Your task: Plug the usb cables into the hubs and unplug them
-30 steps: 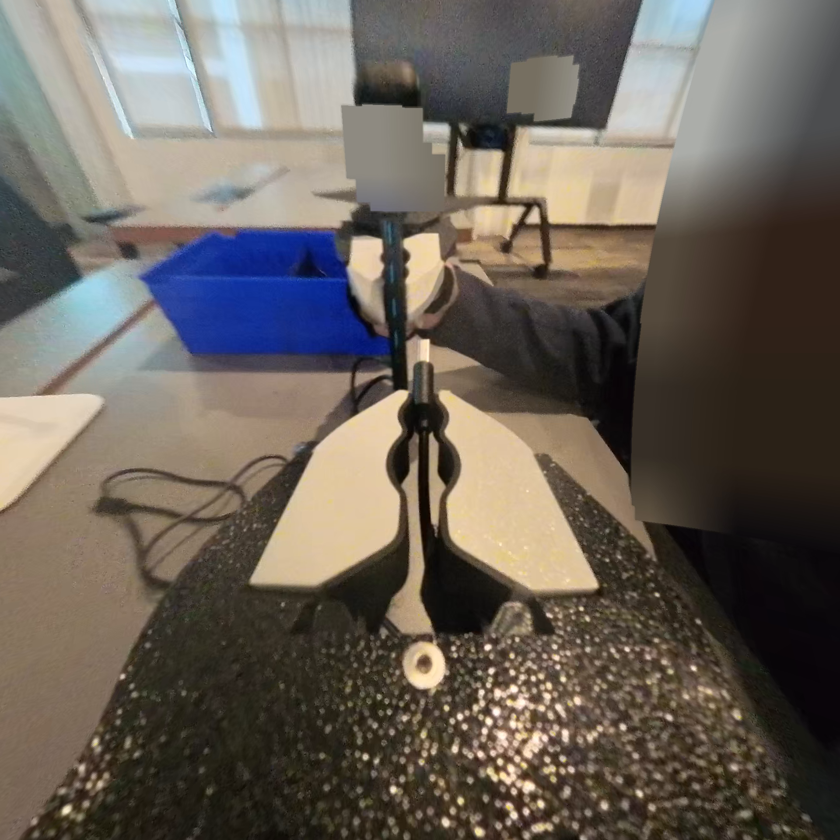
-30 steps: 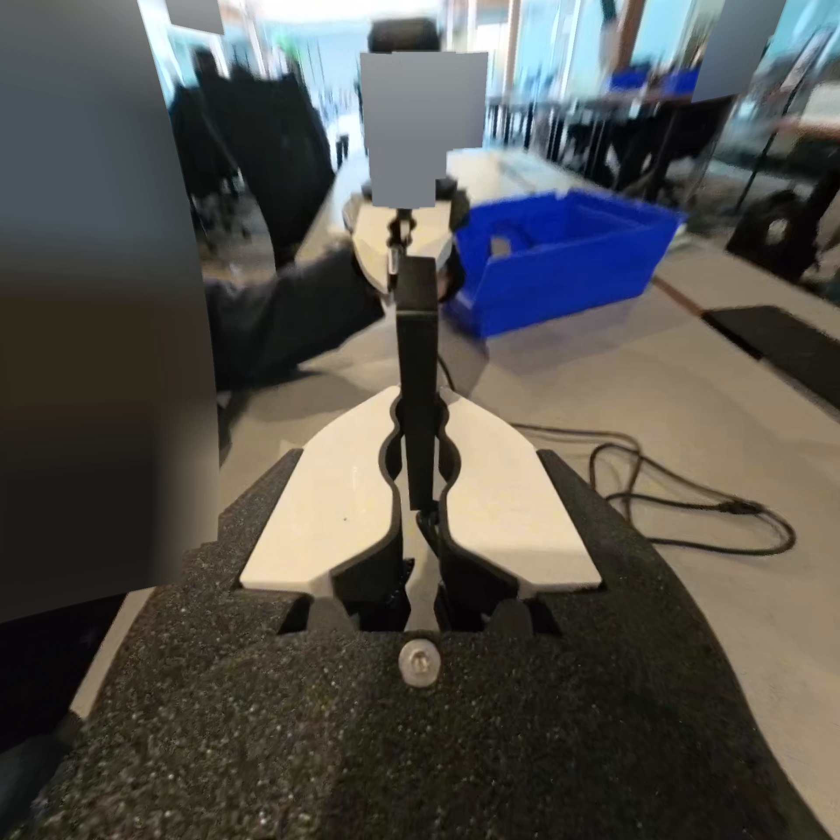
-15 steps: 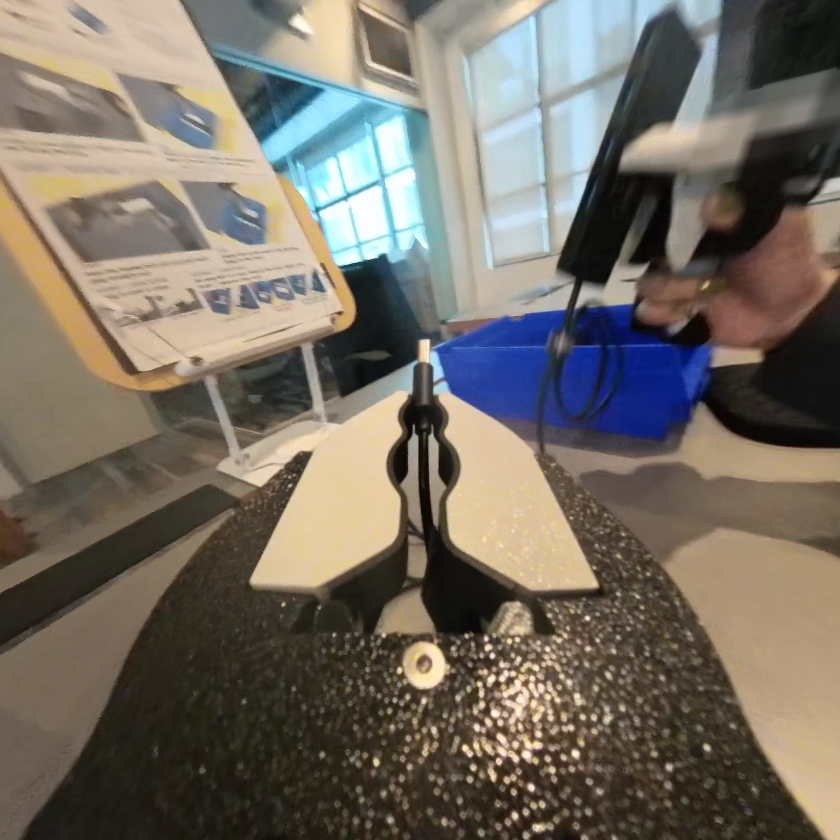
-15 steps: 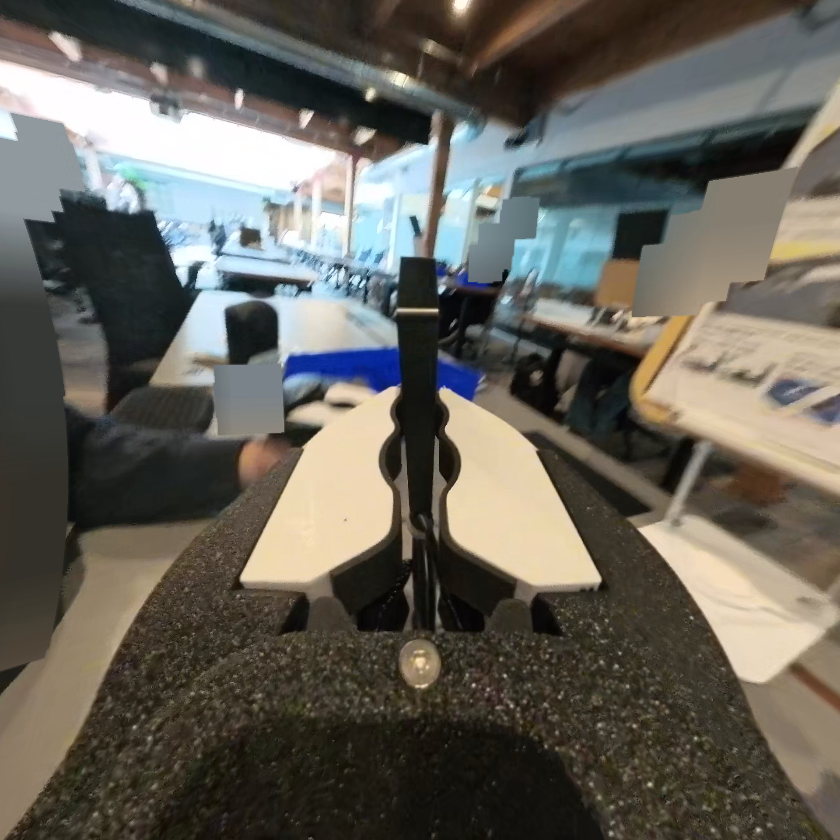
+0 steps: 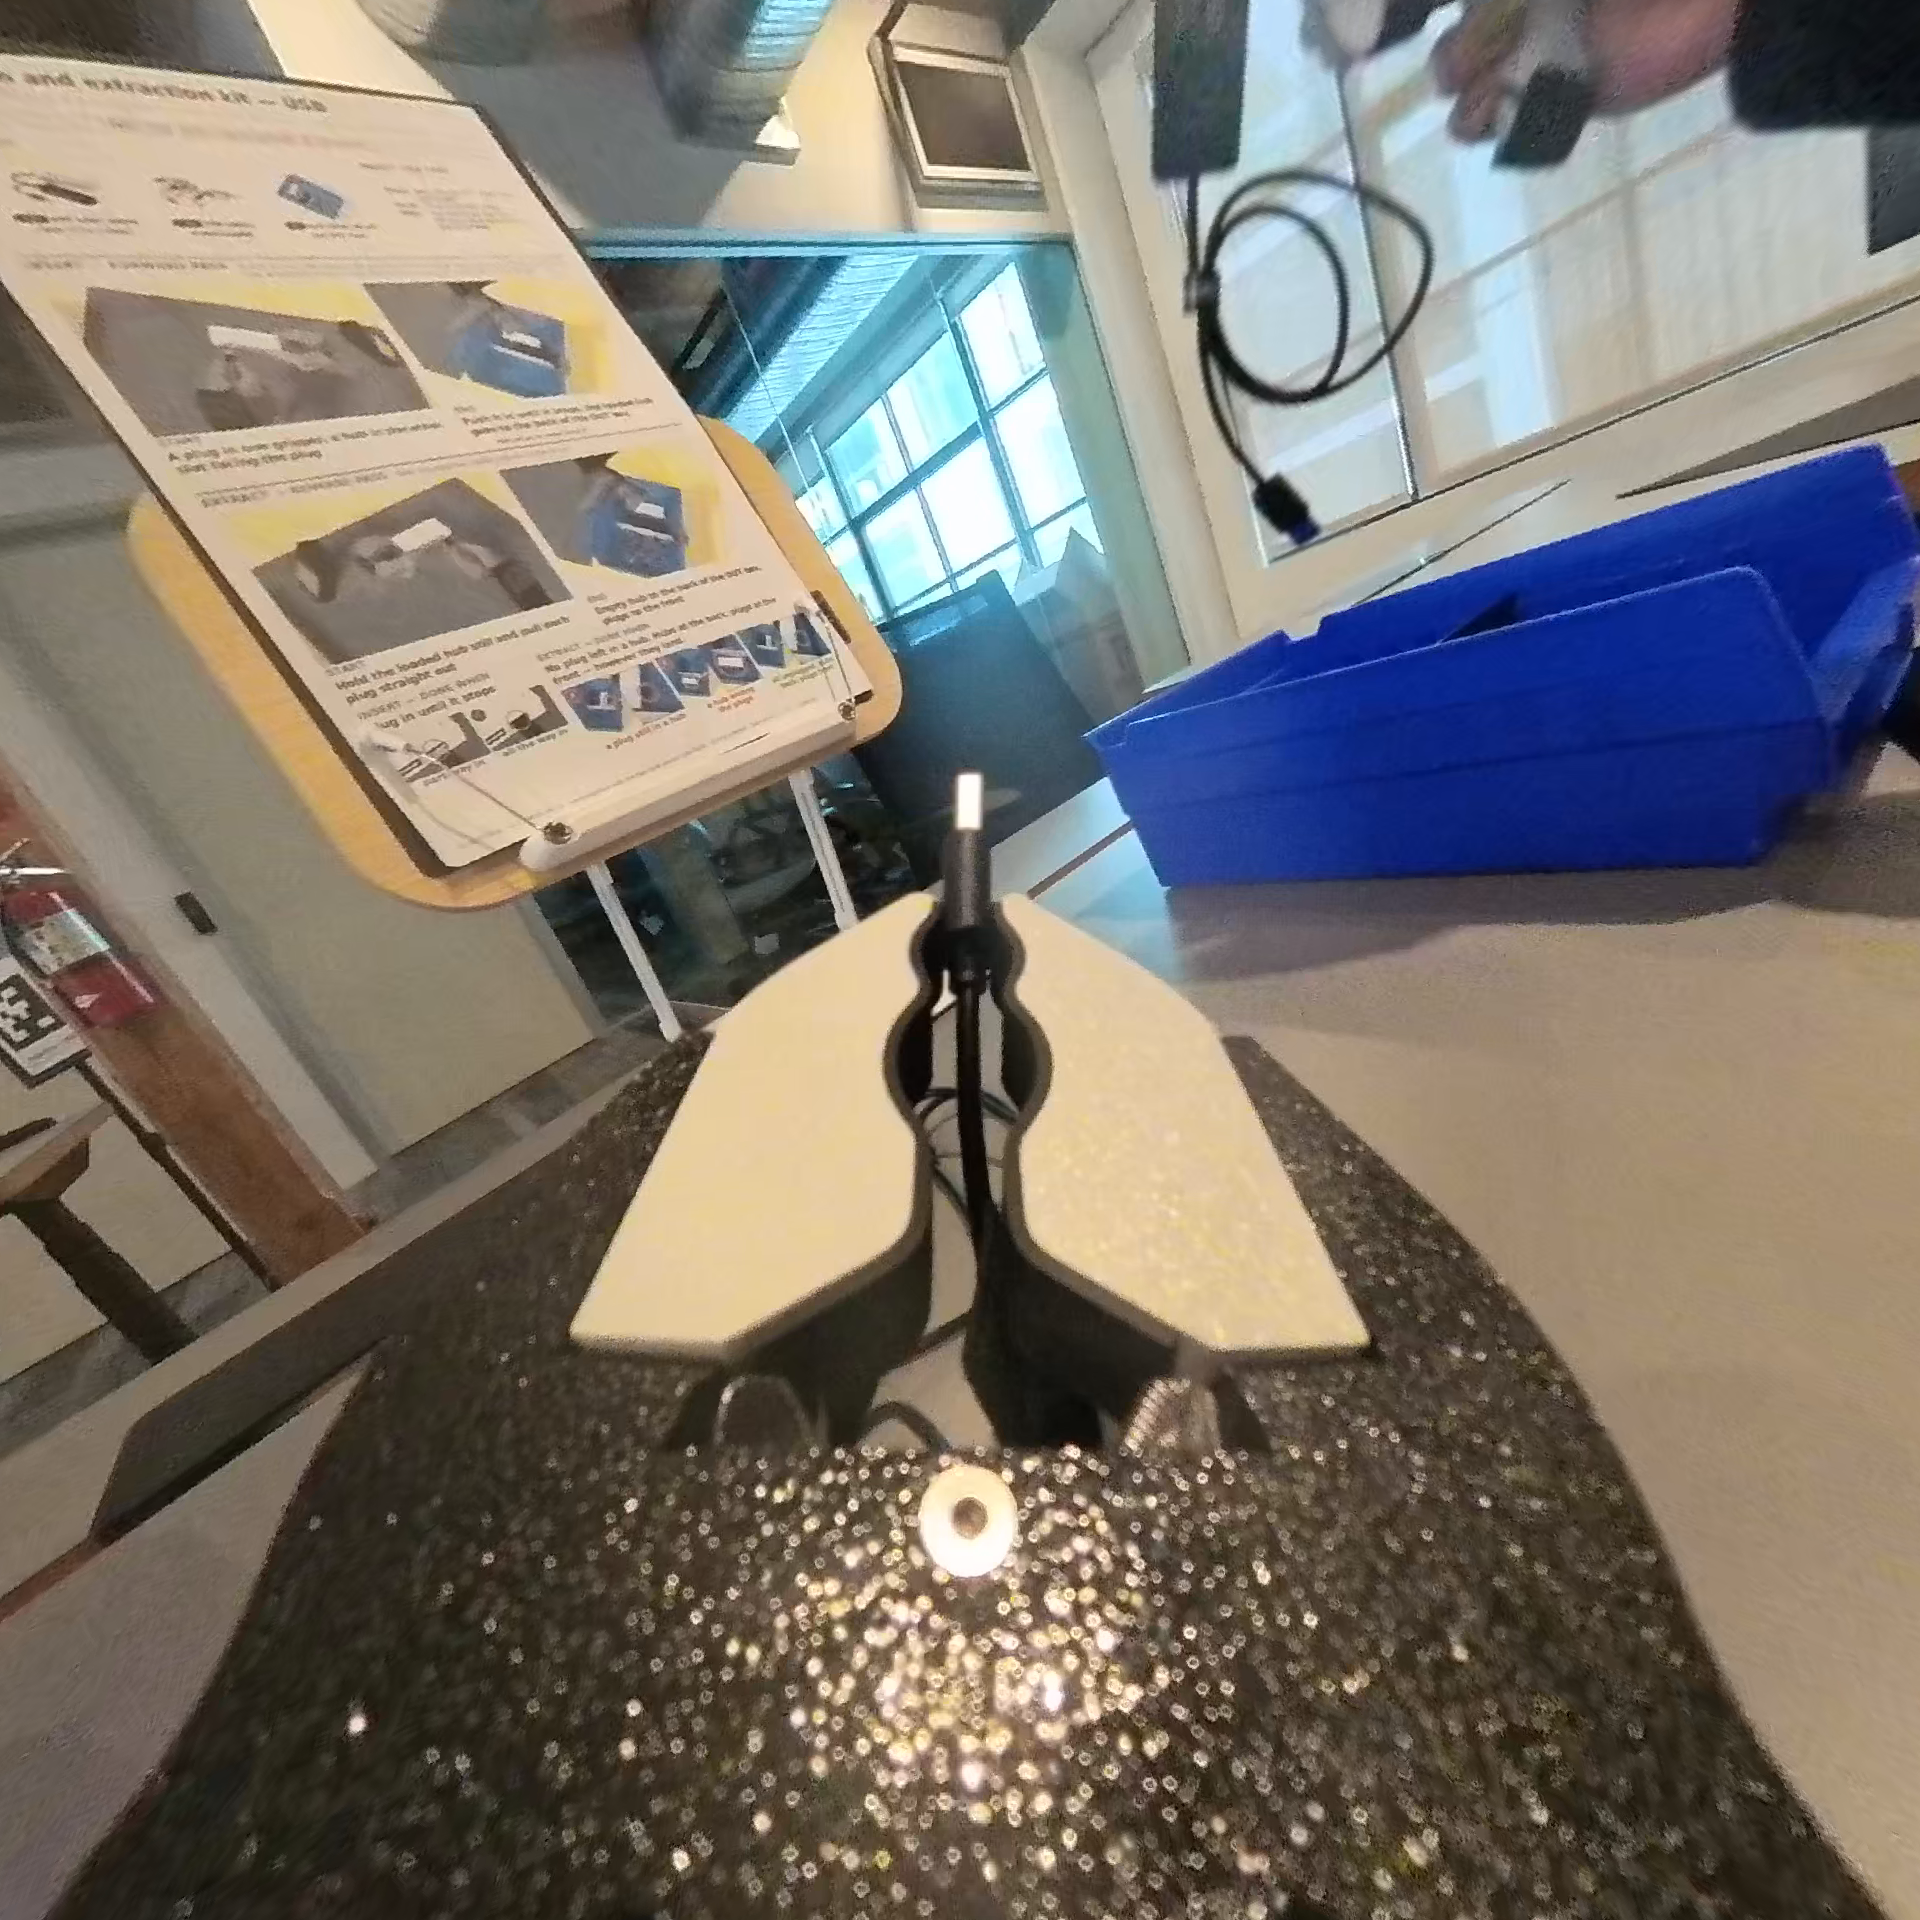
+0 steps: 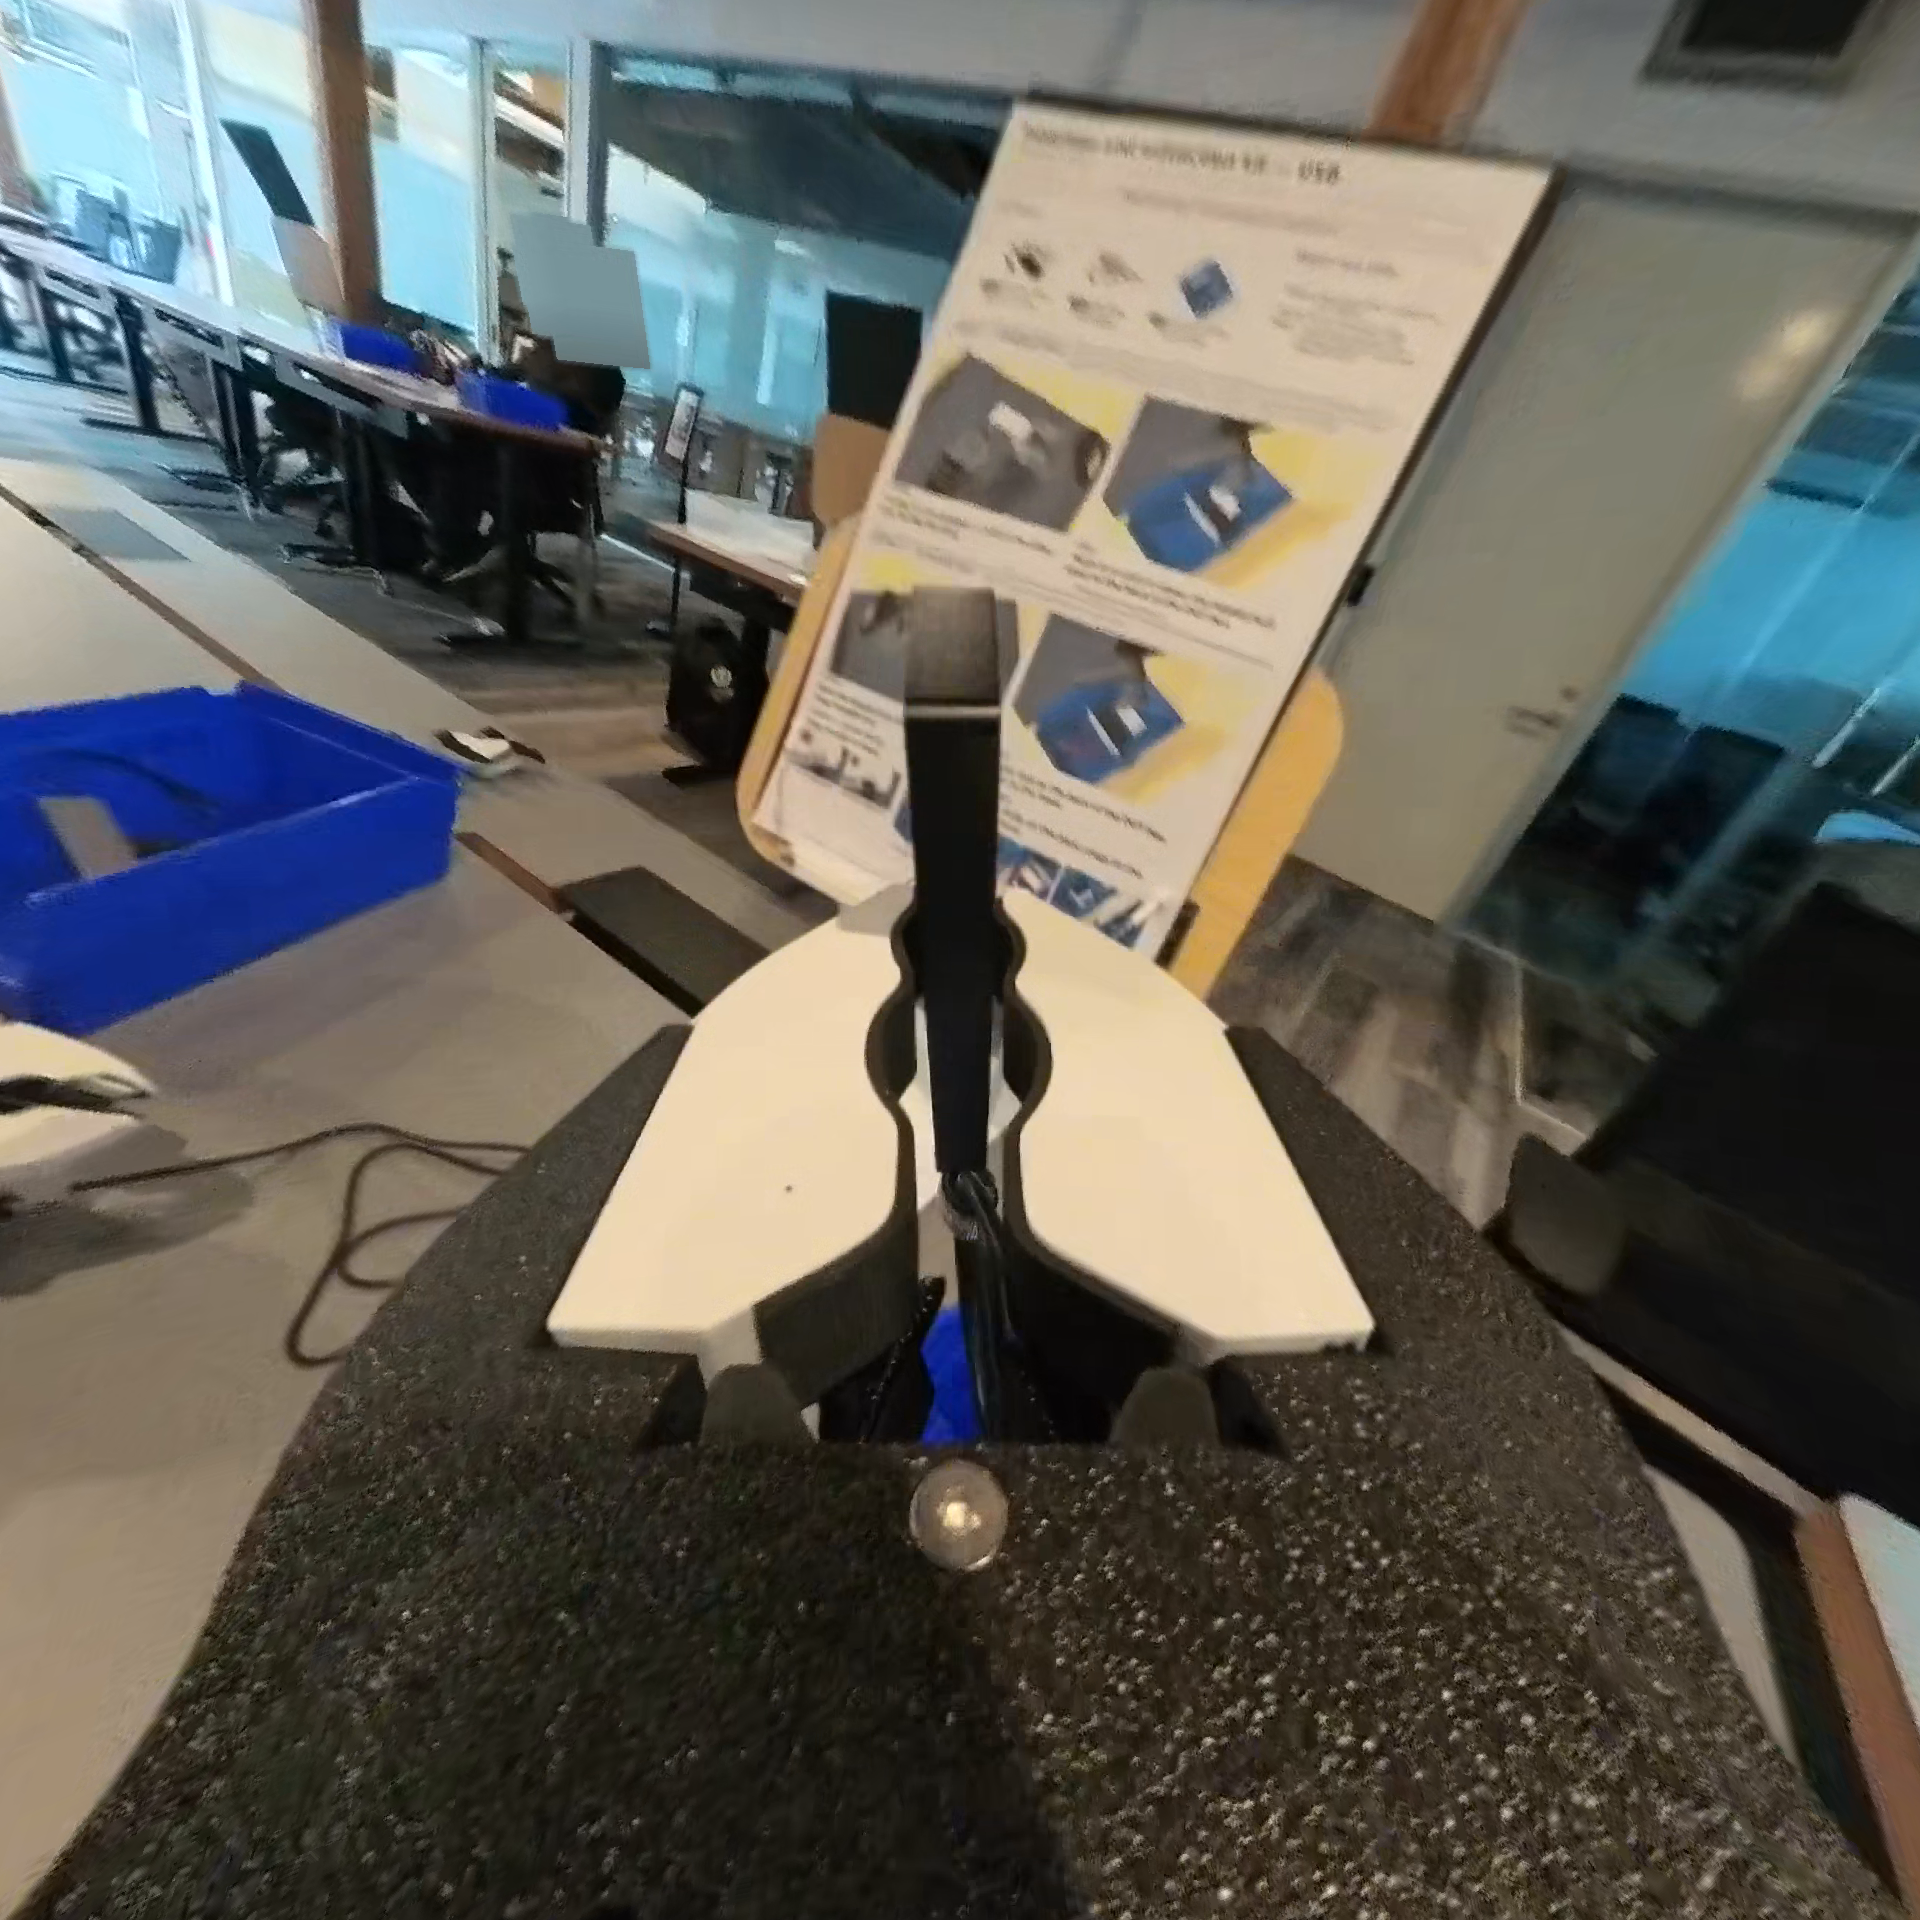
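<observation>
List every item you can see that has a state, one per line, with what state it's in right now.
Left gripper: shut on the USB cable.
USB cable: unplugged, metal tip bare, pointing away from the fingers.
Right gripper: shut on the hub.
Hub: held upright, lifted, no cable plugged into its visible end.
Blue bin: open-topped, on the table.
Instruction board: standing on its easel.

Grey table [image 6: 312,1039] with a darker strip along its edge. On it there's a blue bin [image 6: 239,831] sitting toward the far edge, and a thin black cable [image 6: 353,1174] looping loose in front of it. Something white [image 6: 52,1091] lies nearer, too blurry to identify.
</observation>
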